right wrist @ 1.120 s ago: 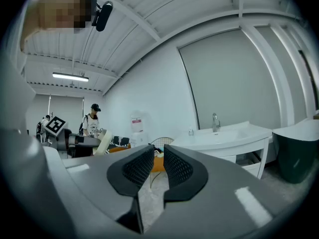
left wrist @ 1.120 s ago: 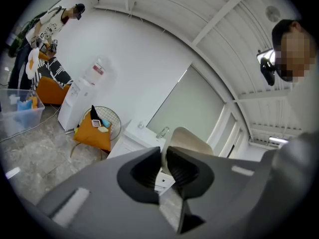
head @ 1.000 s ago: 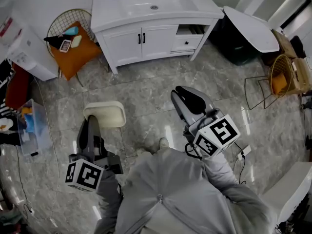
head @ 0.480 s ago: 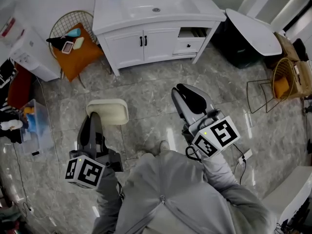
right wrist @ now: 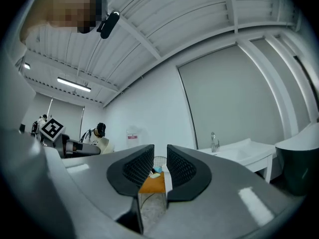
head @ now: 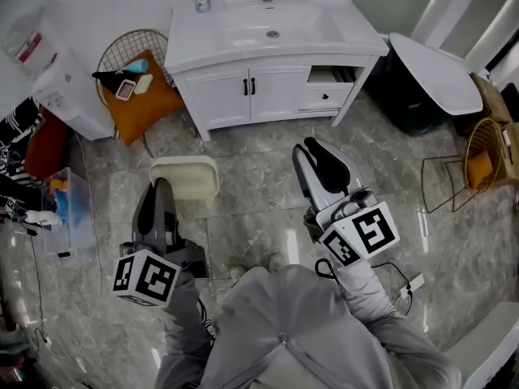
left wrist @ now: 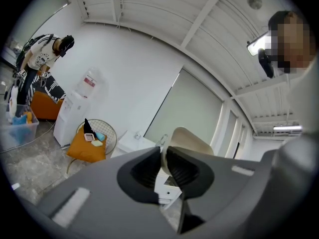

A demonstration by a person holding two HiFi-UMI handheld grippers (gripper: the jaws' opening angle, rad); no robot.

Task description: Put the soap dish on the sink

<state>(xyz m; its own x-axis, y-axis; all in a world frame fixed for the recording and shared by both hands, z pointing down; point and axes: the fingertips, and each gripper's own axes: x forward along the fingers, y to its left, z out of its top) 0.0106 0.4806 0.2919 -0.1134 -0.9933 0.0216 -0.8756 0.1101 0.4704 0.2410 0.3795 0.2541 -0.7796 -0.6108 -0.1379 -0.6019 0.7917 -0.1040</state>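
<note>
The left hand-held gripper (head: pixel 161 191) was clenched on the near rim of the cream soap dish (head: pixel 185 177), which stuck out ahead of its jaws, above the floor (head: pixel 243 148). The sink (head: pixel 324 35) stood well ahead of it, not yet reached. The right hand-held gripper (head: pixel 318 154), off to its right, had its jaws slightly parted on nothing. With only a thin rim pinched, the dish could have pivoted or slipped free in carrying, and probably cracked on the stone floor.
</note>
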